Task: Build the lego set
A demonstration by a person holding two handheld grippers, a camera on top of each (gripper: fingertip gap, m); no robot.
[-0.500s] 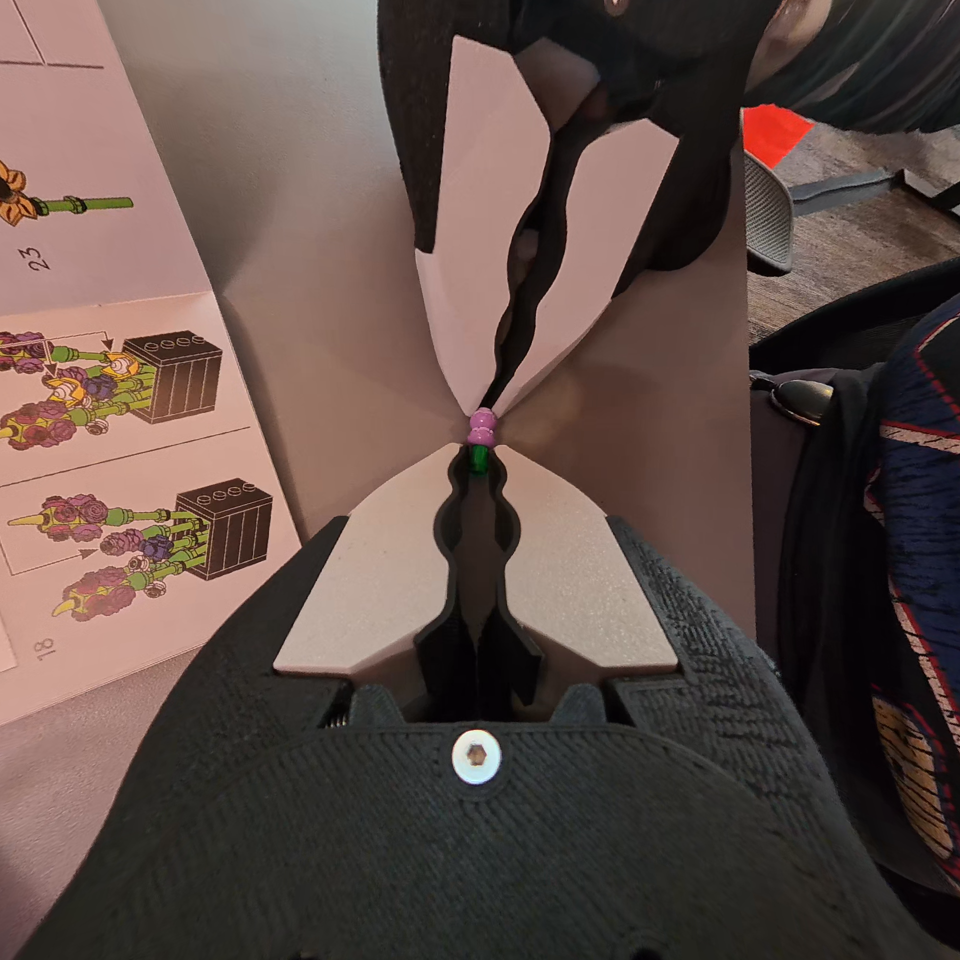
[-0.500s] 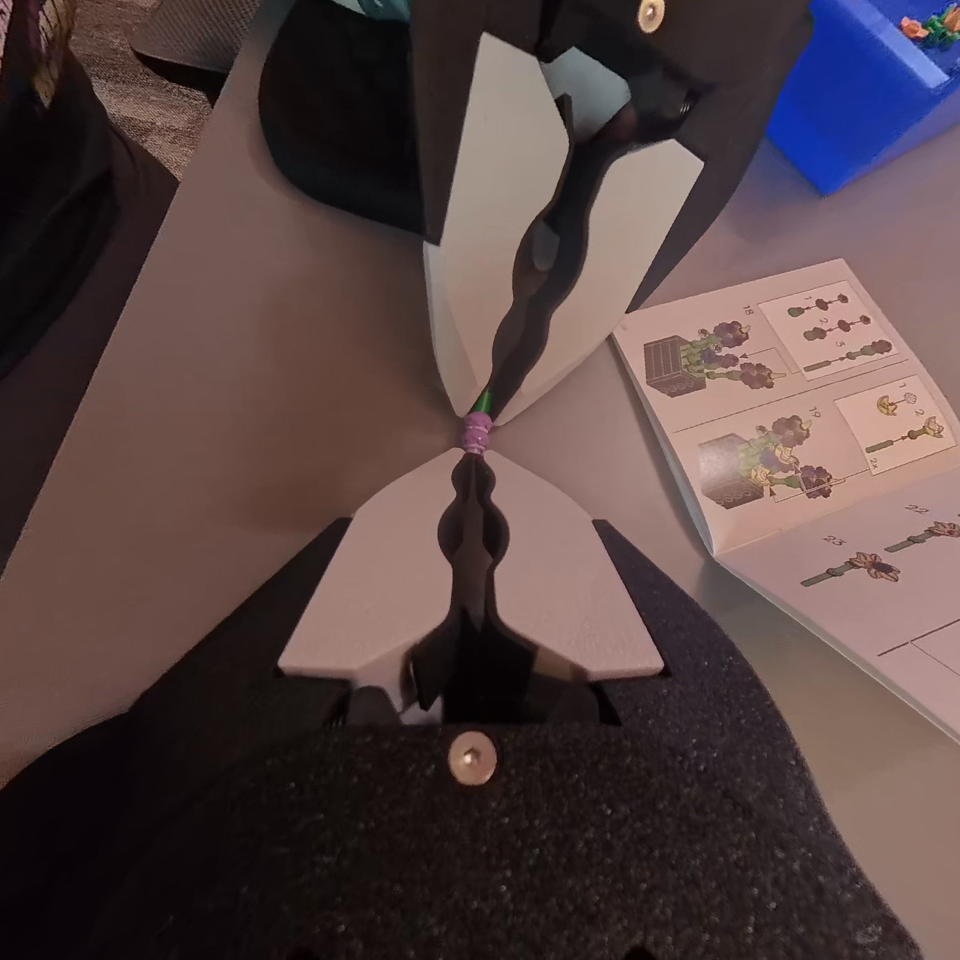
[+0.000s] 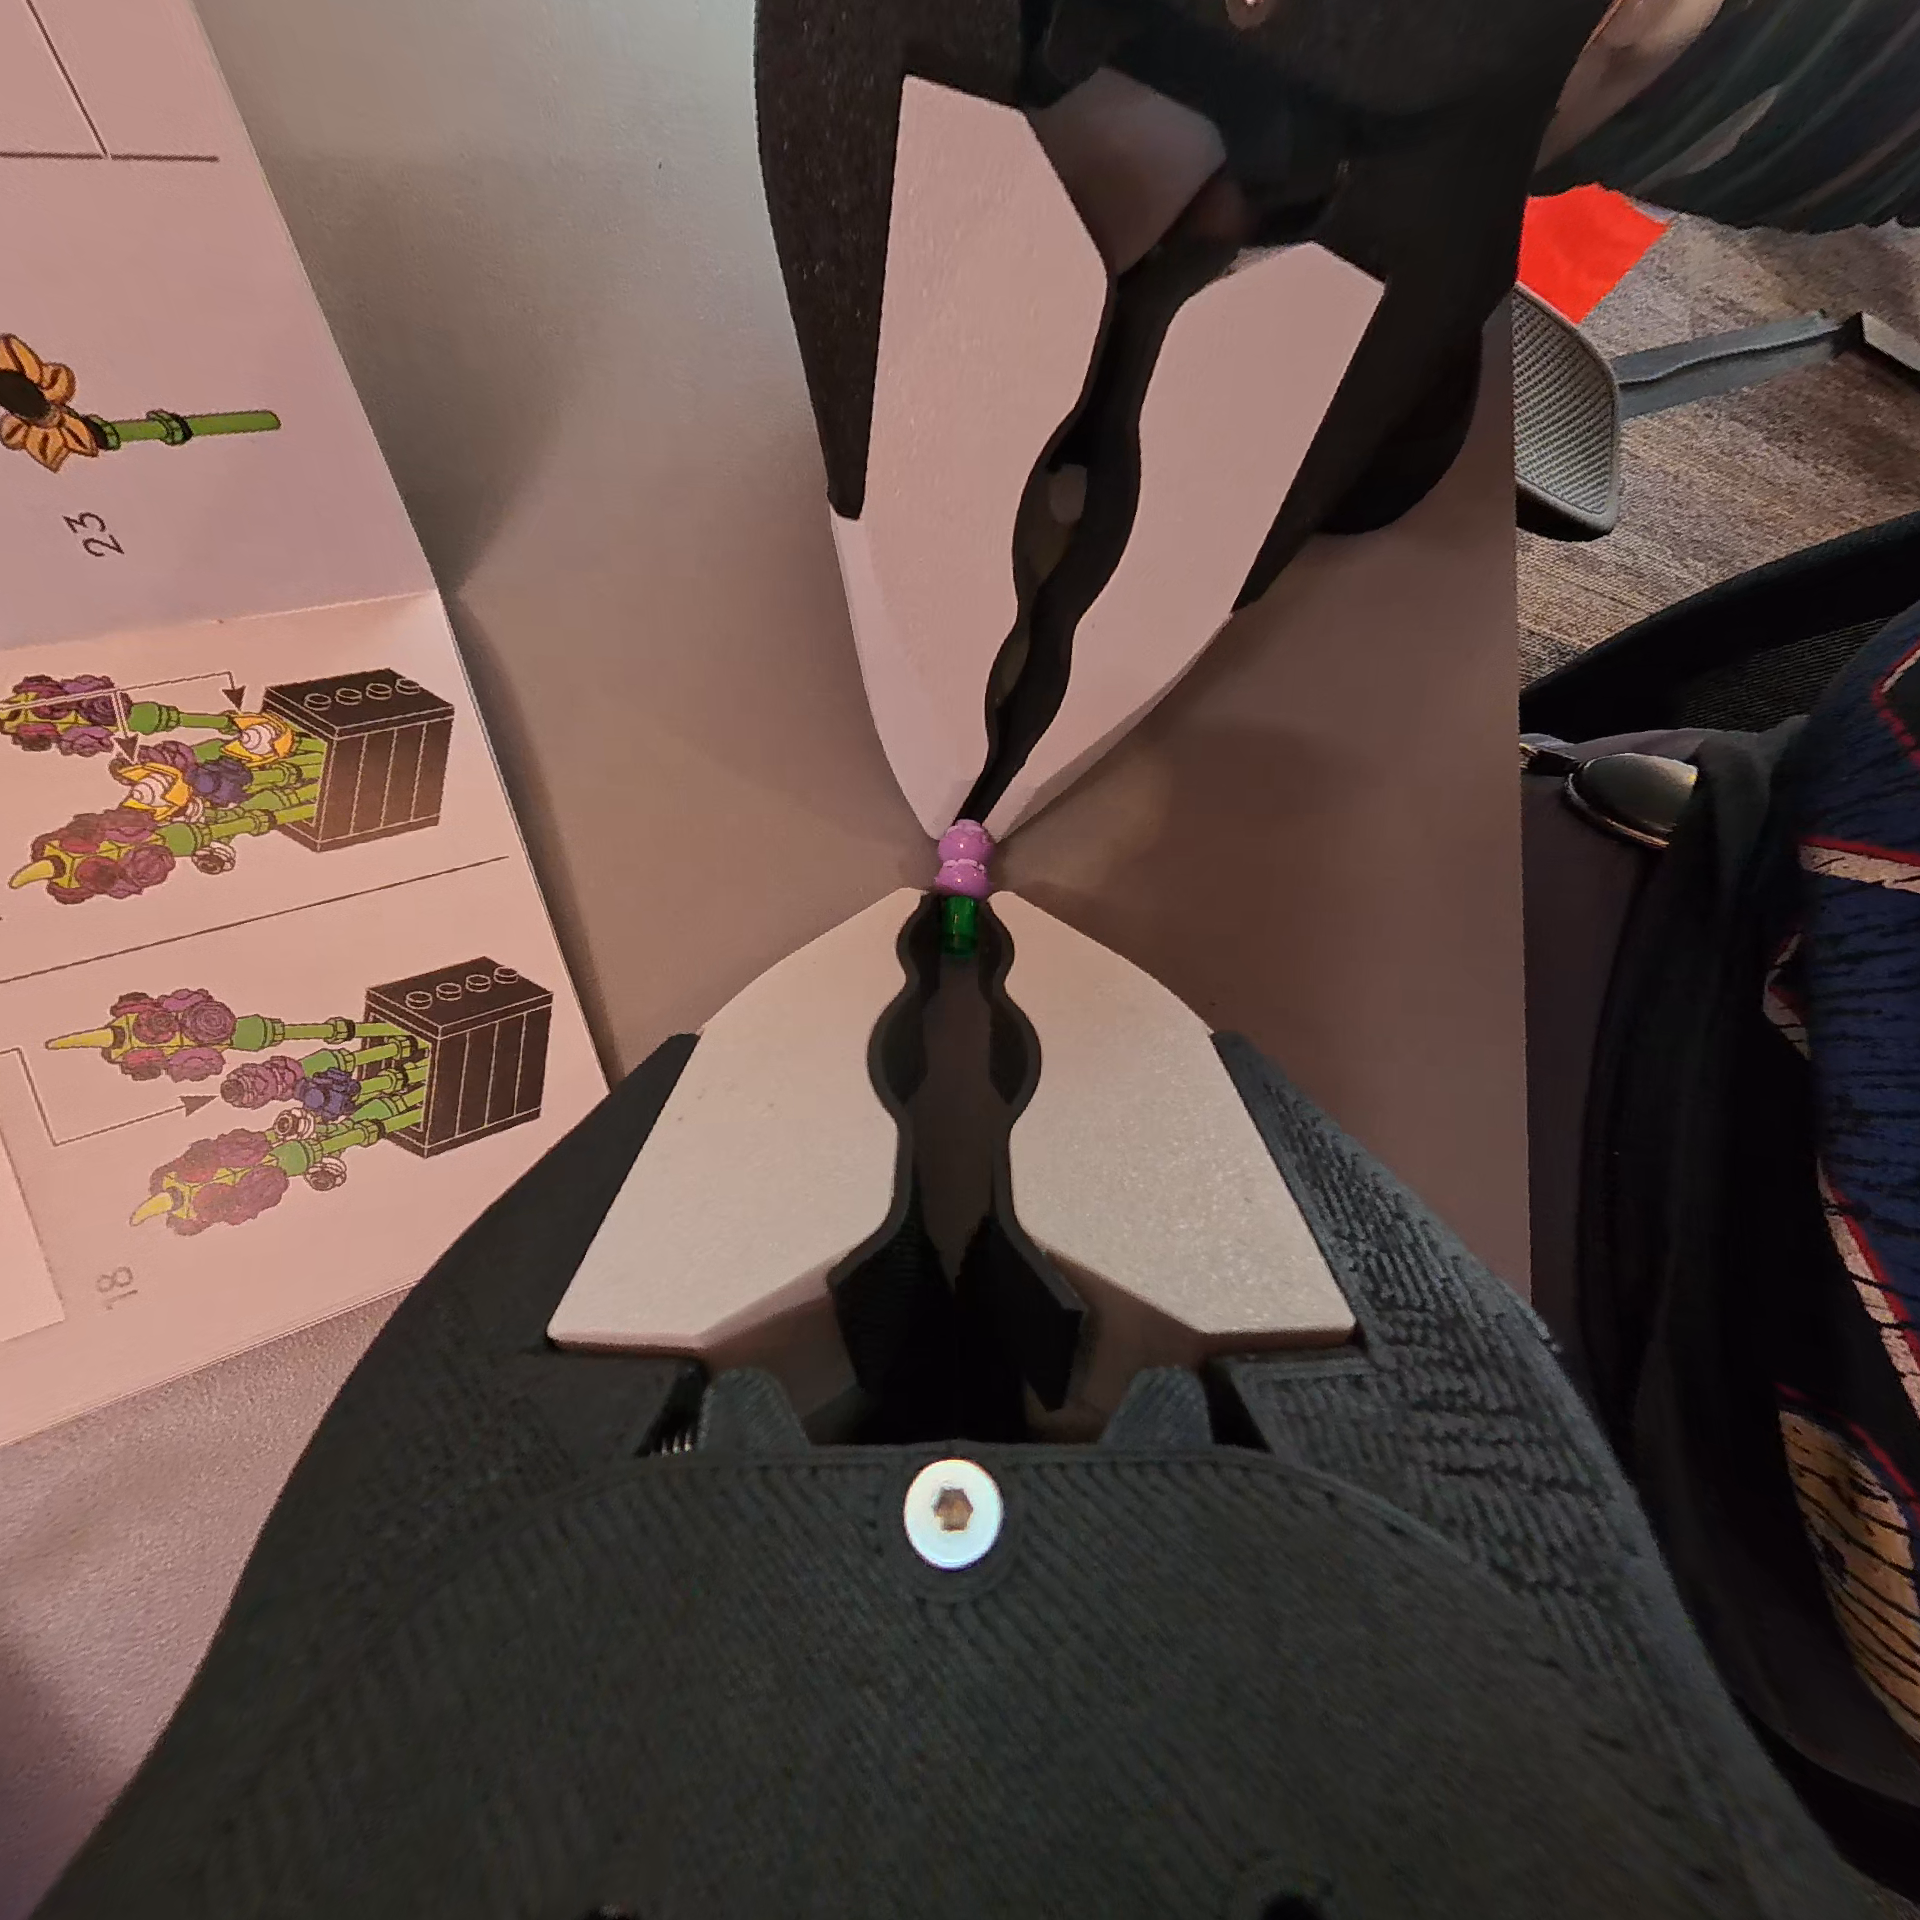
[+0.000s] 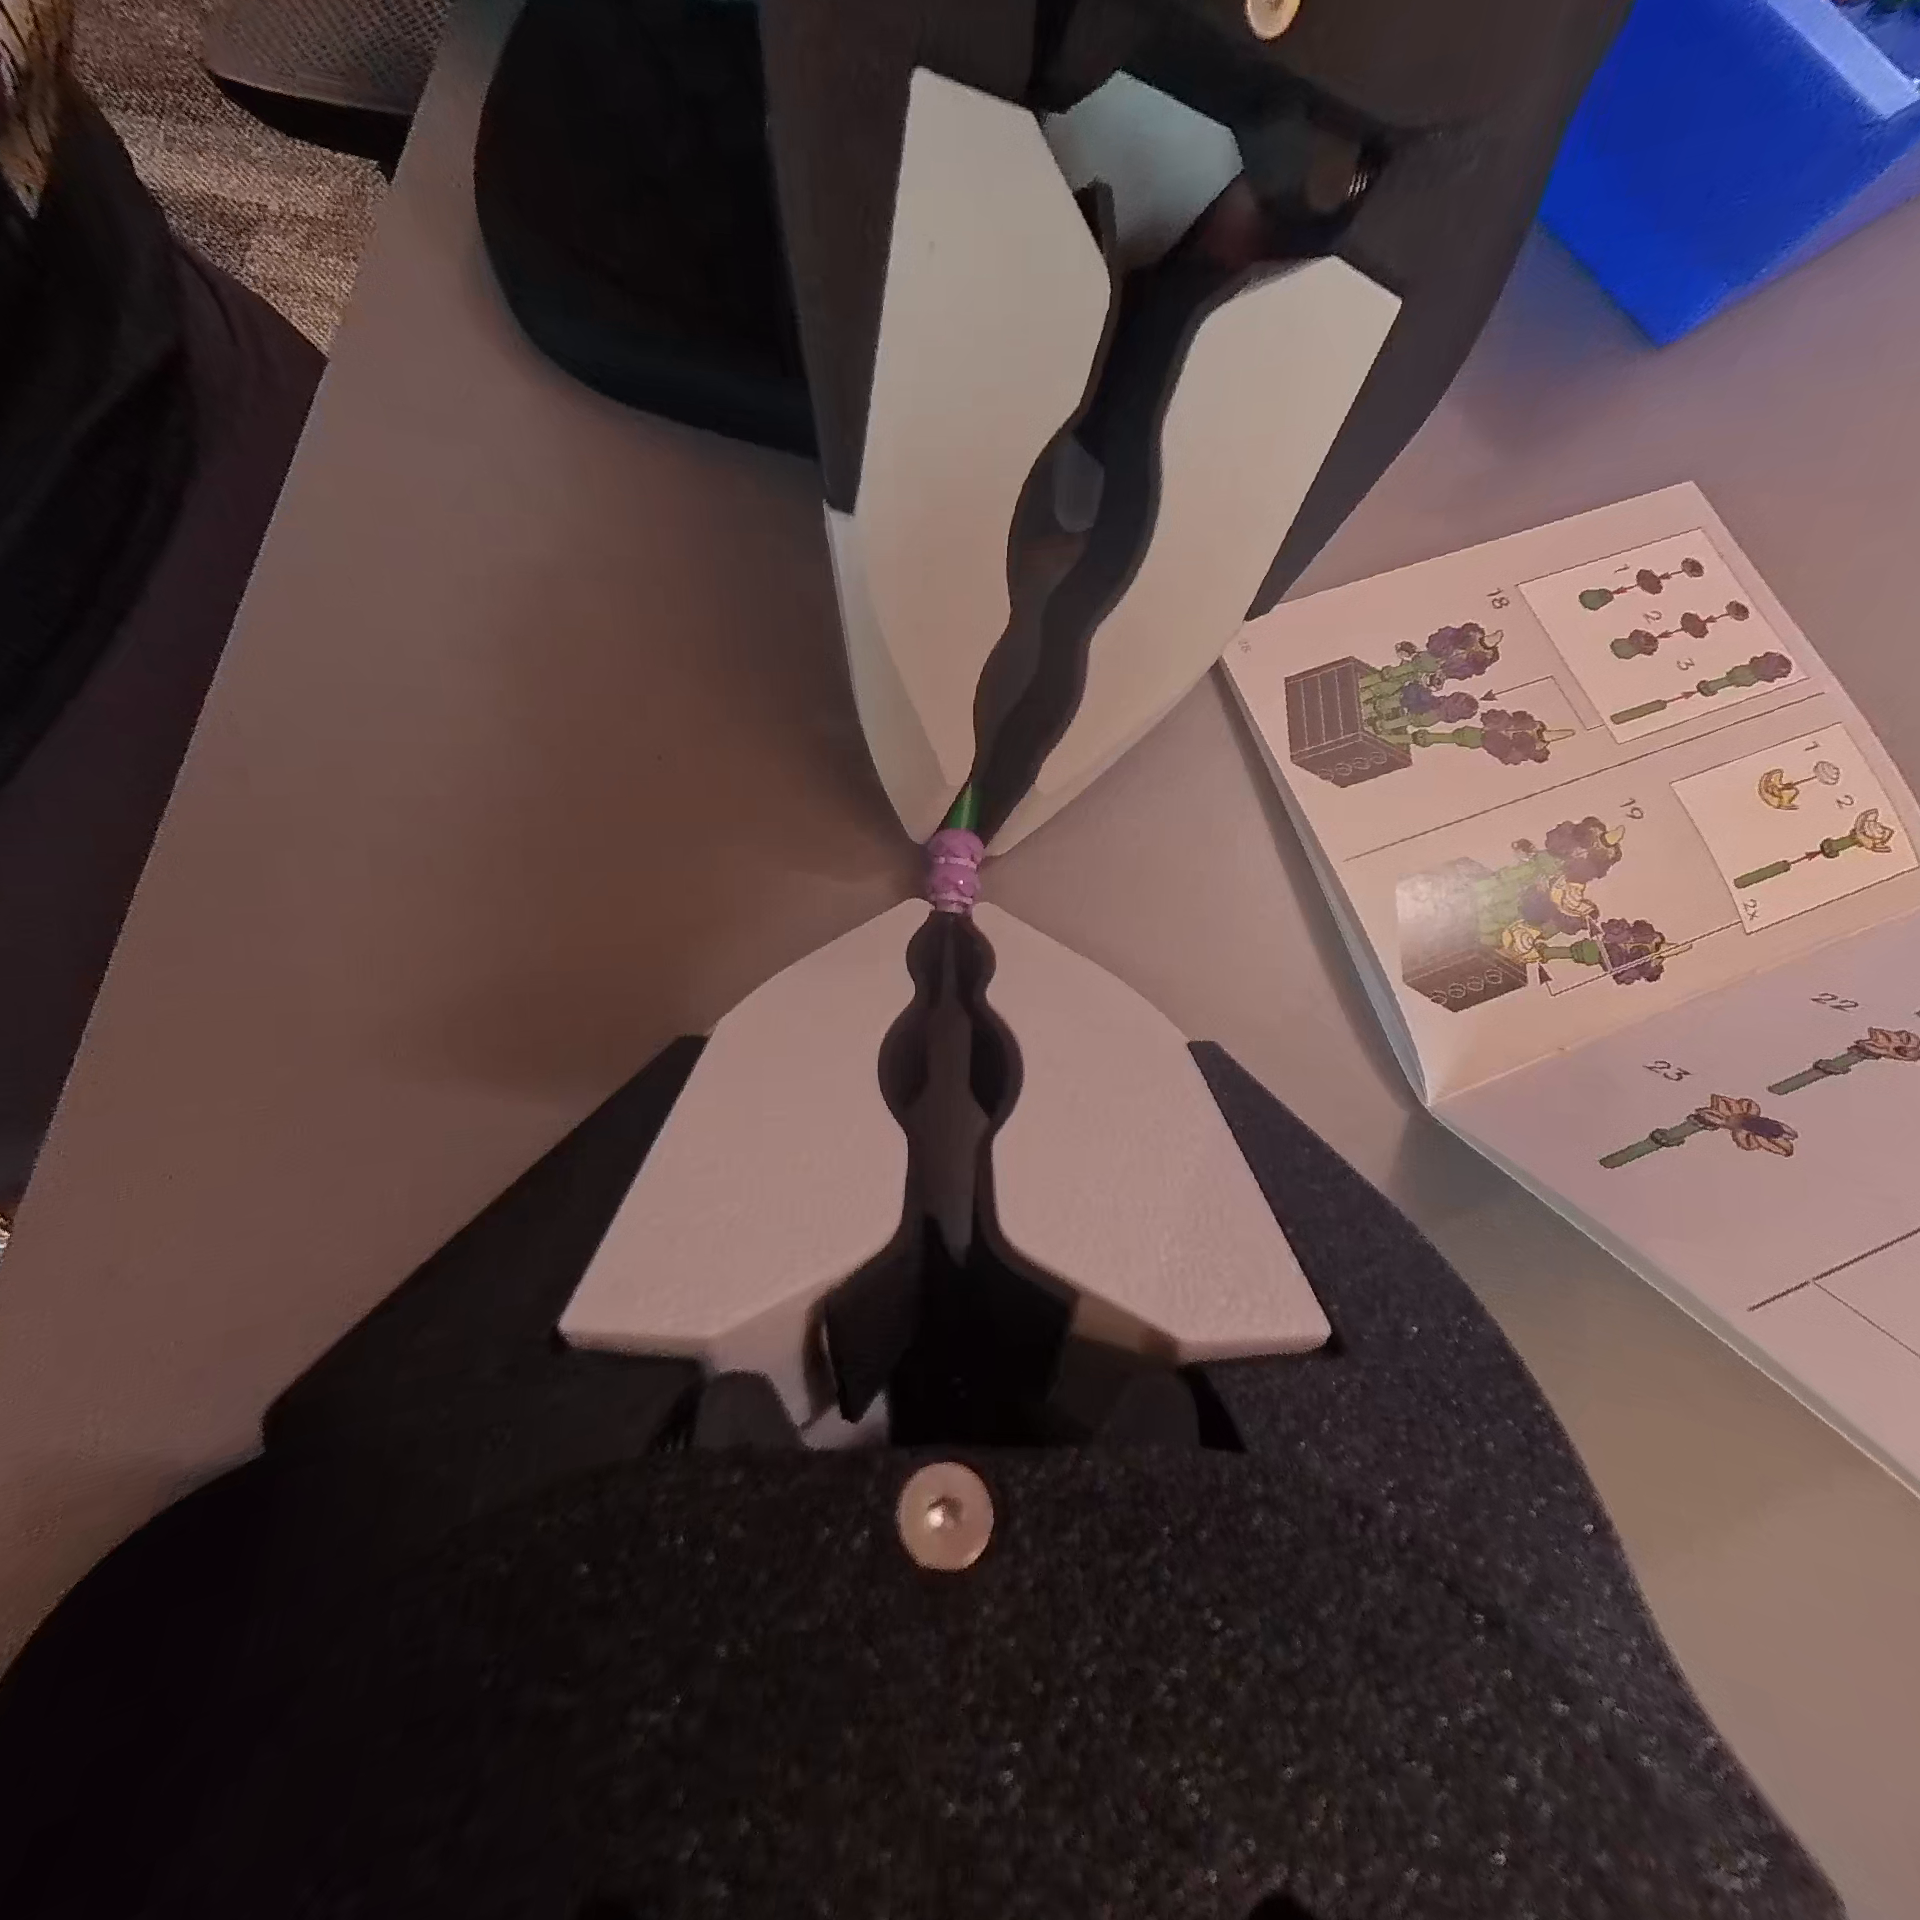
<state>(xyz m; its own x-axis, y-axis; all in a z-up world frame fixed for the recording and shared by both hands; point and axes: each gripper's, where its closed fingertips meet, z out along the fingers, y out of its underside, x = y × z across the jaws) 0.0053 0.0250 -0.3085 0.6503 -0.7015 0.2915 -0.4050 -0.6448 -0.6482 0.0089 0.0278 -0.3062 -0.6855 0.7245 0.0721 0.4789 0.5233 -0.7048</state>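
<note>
A small Lego flower stem hangs between my two grippers, which meet tip to tip above the grey table (image 3: 623,520). My left gripper (image 3: 956,920) is shut on the green stem (image 3: 956,928). Stacked purple flower pieces (image 3: 962,860) sit on the stem's end. My right gripper (image 3: 971,826) comes from above in the left wrist view and is shut on the far purple piece. In the right wrist view, my right gripper (image 4: 951,920) pinches the purple pieces (image 4: 954,873). The green stem (image 4: 968,805) runs into the left gripper (image 4: 971,826). The rest of the stem is hidden in the jaws.
An open instruction booklet (image 3: 260,935) lies on the table left of my left gripper, and it shows to the right in the right wrist view (image 4: 1558,831). A blue bin (image 4: 1714,156) stands at the far right there. The table edge and a person's clothing (image 3: 1818,1039) are on the right. The tips of both grippers are at nearly the same place.
</note>
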